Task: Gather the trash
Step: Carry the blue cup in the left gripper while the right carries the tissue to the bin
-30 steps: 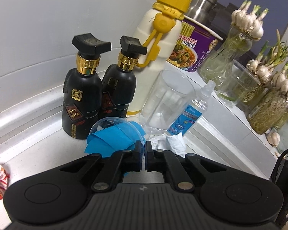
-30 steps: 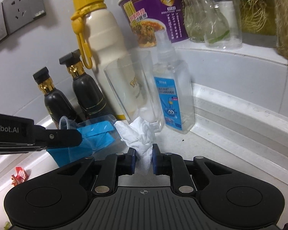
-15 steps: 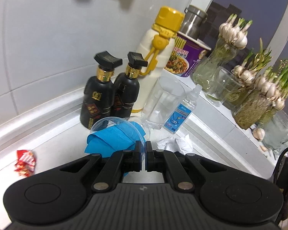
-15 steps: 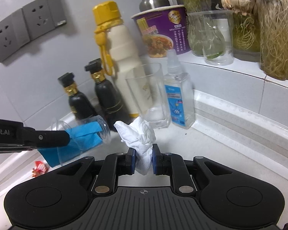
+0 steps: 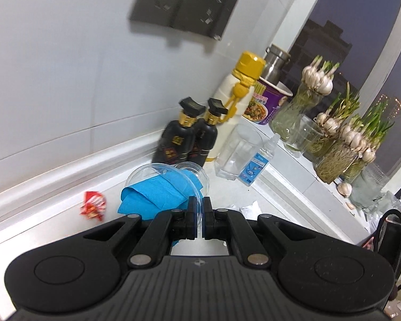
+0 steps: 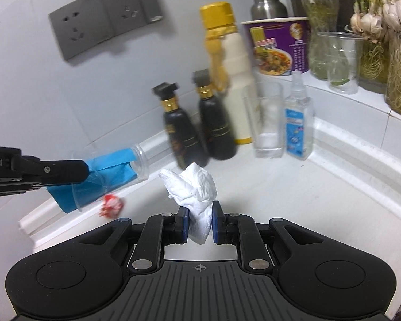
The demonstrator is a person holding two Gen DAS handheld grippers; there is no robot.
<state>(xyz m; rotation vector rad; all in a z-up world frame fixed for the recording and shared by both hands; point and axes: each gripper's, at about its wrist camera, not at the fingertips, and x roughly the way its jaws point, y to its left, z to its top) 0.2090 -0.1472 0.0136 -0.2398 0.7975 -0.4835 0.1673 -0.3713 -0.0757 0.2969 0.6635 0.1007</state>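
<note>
Pinching the rim of a clear cup (image 5: 171, 179), the L gripper (image 5: 199, 208) is holding it off the counter (image 6: 294, 187) w/ fingers nearly together on the thin plastic. Blue paper (image 5: 155, 195) is sticking out of the cup's mouth; in the R view the cup (image 6: 112, 171) is lying tilted, base toward the bottles. The R gripper (image 6: 199, 222) is clamping a crumpled white tissue (image 6: 192, 184), pads pressing both sides, tissue bulging above the fingers. A red wrapper (image 6: 111, 204) is lying on the counter near the wall edge, apart from both grippers. Two black bottles (image 6: 197, 128) are standing by the wall, next to a yellow-capped bottle (image 6: 232, 80), a glass (image 6: 267, 123) & a spray bottle (image 6: 298, 123). A noodle cup (image 6: 278, 45) & garlic jars (image 5: 334, 144) are sitting on the ledge. Grey sockets (image 6: 104, 18) are showing on the wall.
</note>
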